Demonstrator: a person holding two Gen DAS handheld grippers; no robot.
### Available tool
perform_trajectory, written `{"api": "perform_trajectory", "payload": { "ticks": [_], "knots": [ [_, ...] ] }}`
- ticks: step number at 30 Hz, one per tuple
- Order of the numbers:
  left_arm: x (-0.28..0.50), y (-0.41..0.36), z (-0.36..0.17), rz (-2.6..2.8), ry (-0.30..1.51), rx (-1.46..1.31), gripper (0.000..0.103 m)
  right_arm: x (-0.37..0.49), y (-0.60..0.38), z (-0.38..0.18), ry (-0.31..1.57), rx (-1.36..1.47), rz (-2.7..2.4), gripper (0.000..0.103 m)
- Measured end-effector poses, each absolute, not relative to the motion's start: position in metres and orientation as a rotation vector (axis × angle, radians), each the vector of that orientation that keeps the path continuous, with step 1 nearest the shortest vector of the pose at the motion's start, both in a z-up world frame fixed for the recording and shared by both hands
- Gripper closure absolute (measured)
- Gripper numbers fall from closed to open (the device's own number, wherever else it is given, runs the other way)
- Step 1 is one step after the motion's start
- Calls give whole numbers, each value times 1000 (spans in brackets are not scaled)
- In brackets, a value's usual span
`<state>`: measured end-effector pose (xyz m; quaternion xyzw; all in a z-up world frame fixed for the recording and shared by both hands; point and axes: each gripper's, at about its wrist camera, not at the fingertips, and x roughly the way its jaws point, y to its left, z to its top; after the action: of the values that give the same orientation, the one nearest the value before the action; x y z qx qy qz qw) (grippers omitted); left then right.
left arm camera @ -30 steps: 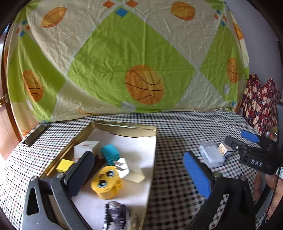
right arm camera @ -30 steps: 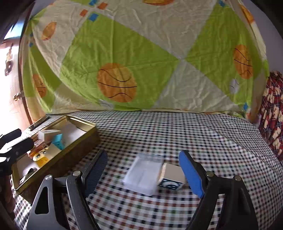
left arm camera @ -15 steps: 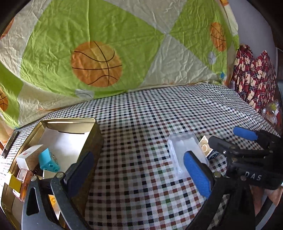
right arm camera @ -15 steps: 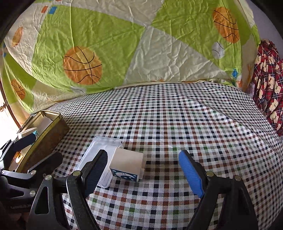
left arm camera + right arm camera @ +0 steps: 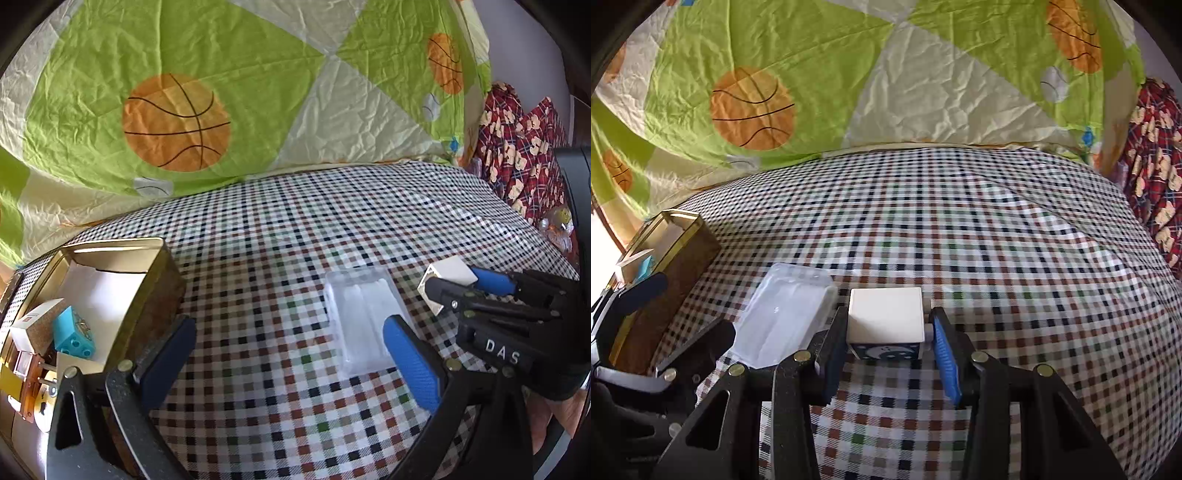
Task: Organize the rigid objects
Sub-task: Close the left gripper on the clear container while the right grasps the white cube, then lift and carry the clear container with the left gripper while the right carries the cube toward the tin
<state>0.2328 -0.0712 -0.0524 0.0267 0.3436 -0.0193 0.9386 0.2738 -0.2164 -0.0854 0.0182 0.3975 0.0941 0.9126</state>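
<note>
At lower centre of the right wrist view, the right gripper (image 5: 890, 334) is closing on a white cube (image 5: 884, 319) resting on the checked cloth (image 5: 997, 240); both pads sit against its sides. Just left of it lies a clear plastic case (image 5: 783, 314). The left gripper (image 5: 284, 354) stands wide, holding nothing. The gold tin (image 5: 147, 288) sits at left in the left wrist view.

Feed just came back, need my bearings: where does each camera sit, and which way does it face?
Left wrist: on the left gripper, facing down over the clear case; the right gripper shows.
Right wrist: on the right gripper, jaws closing around the white cube; left gripper at left.
Shared: case, cube, gold tin, checked cloth.
</note>
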Motion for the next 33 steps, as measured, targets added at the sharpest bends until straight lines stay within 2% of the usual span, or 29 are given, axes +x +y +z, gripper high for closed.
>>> {"api": "perform_trajectory", "payload": {
  "ticks": [11, 12, 13, 14, 16, 33],
  "knots": [
    [258, -105, -67, -136, 813, 85, 2, 275, -237, -83, 801, 84, 101, 57],
    [260, -105, -68, -149, 825, 79, 9, 275, -236, -82, 799, 84, 100, 57],
    [262, -104, -70, -159, 838, 71, 21, 276, -236, -82, 799, 85, 102, 57],
    [264, -104, -72, -169, 853, 61, 27, 276, -236, -82, 799, 85, 103, 57],
    [266, -101, -76, -204, 877, 28, 48, 275, -235, -81, 794, 84, 107, 57],
    [222, -68, -50, -125, 661, 17, 49, 249, -220, -59, 633, 5, 129, 57]
  ]
}}
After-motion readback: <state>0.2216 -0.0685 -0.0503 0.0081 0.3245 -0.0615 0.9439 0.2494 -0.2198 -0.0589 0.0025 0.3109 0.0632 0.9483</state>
